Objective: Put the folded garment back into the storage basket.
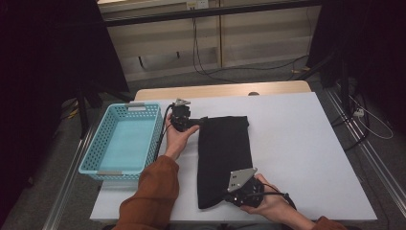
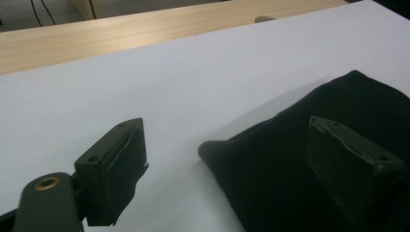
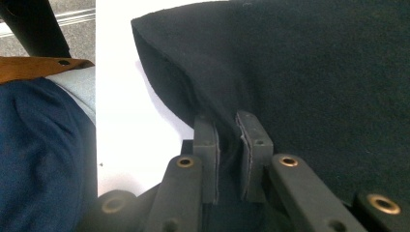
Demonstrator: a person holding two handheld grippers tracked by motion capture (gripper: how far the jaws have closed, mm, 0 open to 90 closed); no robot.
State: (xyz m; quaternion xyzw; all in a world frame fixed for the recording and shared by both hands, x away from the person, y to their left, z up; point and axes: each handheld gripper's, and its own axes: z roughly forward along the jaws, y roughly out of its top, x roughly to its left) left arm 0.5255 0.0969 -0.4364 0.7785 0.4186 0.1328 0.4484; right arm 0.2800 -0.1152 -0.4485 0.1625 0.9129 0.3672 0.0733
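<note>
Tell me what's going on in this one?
A person works a black cloth lying on the white table with two handheld grippers. The right gripper is shut on the cloth's near edge. The left gripper is open at the far corner, one jaw over the cloth. A blue basket sits to the left.

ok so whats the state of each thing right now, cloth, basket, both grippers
black cloth: folded into a long strip, lying flat on the white table
blue basket: upright, empty
left gripper: open, jaws either side of the cloth's far corner
right gripper: shut on the cloth's near edge
</note>
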